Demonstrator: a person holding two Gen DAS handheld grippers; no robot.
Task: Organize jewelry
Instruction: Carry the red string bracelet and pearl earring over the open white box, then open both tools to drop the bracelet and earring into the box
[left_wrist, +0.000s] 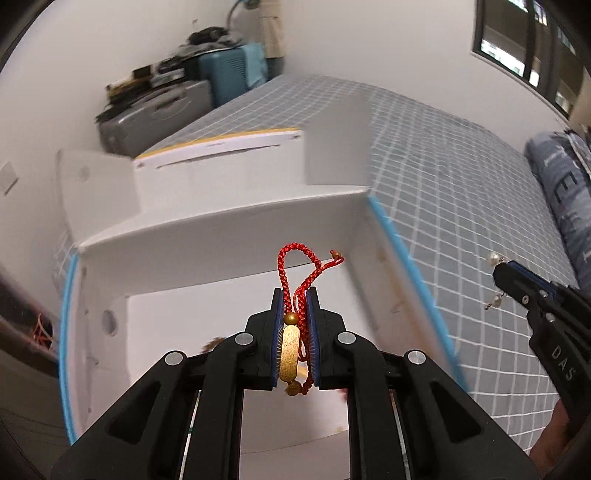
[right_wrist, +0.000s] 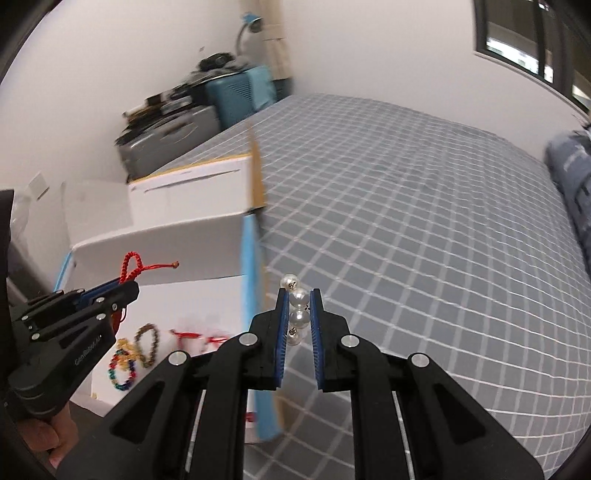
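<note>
My left gripper (left_wrist: 295, 317) was clamped on a red braided cord bracelet (left_wrist: 295, 280) with a gold bar charm (left_wrist: 289, 354), held above the open white box (left_wrist: 221, 229). The bar and a gold bead sat between the pads; a loop of cord and a knotted tail stood free beyond the fingertips. I judged the piece very light and limp. The cord would give no resistance and would flop wherever released, so the rigid bar was the sound place to grip, as it was.

My right gripper (right_wrist: 298, 314) was closed to a narrow gap on a string of pearl beads (right_wrist: 298, 310), held over the bed and just right of the box. One pearl was pinched near the fingertips, one showed beyond them, and others hung lower between the pads. I judged the pearls smooth, hard and liable to slip or roll under pressure. Their small metal links looked delicate; I could not tell how they were joined.

The right wrist view showed other pieces lying in the box: a multicoloured bead bracelet (right_wrist: 123, 373), a brown bead bracelet (right_wrist: 147, 341) and something red, blurred.

The box stood at the edge of a bed with a grey grid-pattern cover (right_wrist: 406, 221), a soft surface on which the box might rock. A second white carton (right_wrist: 192, 188) stood behind it, with suitcases (right_wrist: 166, 136) against the wall and a window (right_wrist: 535, 44) at upper right.
</note>
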